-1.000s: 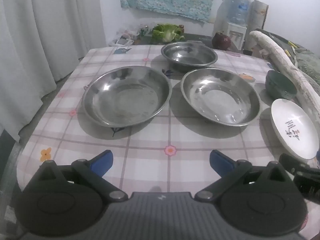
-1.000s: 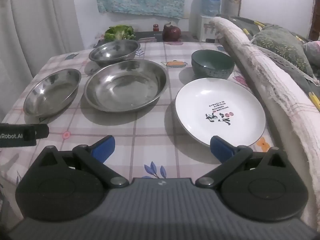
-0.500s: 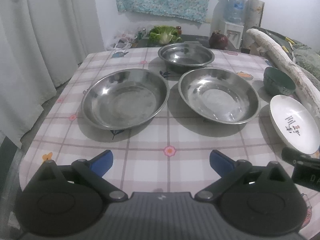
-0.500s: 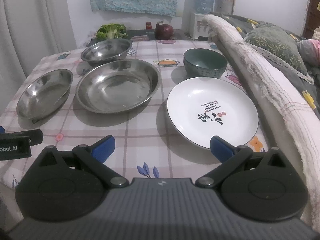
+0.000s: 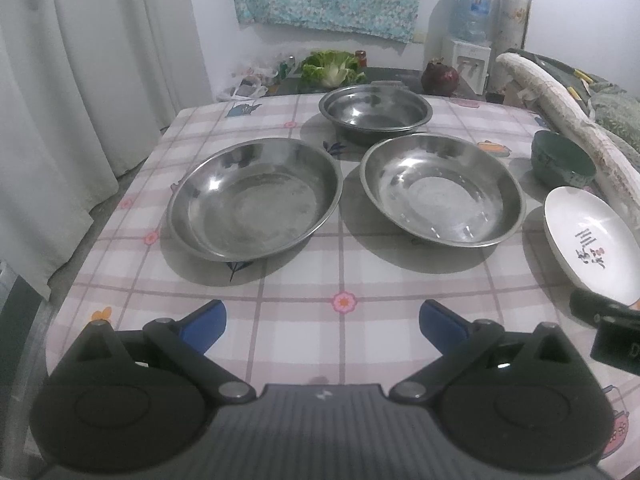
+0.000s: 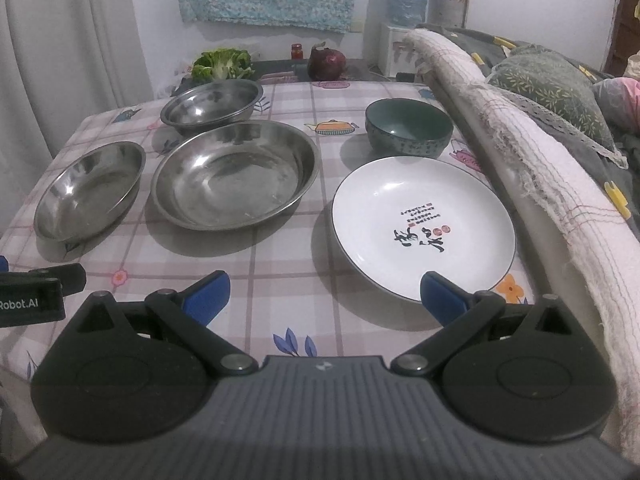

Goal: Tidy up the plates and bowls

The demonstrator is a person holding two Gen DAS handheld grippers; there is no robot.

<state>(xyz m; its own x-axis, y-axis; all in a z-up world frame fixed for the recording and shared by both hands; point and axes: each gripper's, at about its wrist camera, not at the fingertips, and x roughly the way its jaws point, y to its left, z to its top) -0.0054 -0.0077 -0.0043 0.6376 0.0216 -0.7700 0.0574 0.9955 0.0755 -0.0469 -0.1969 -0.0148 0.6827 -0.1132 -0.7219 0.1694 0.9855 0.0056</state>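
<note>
Both views pulled back and up slightly over the last second; more of the table (image 5: 304, 332) visible near edge, dishes a touch farther off. No dish moved, none touched.

Left gripper (image 5: 322, 322): fingers spread wide, empty, hovering over near edge of table, aimed between the two large steel plates. Right gripper (image 6: 325, 294): fingers released, empty, right fingertip overlapping near rim of white plate (image 6: 424, 226) in view; contact cannot be told.

Layout, left-wrist view: left steel plate (image 5: 256, 204) near left; right steel plate (image 5: 442, 190) just beside it, rims apart; steel bowl (image 5: 376, 112) far centre; green bowl (image 5: 562, 158) far right, white plate near right. All five separate, nothing stacked.

Judgement: task at its start; retreat reads as a survey or repositioning, not a commitment to a grasp. Likely first moves: nest one steel plate in the other, or lift white plate with right. Thin low rims; edge pinch needed, slip risk on steel.
</note>
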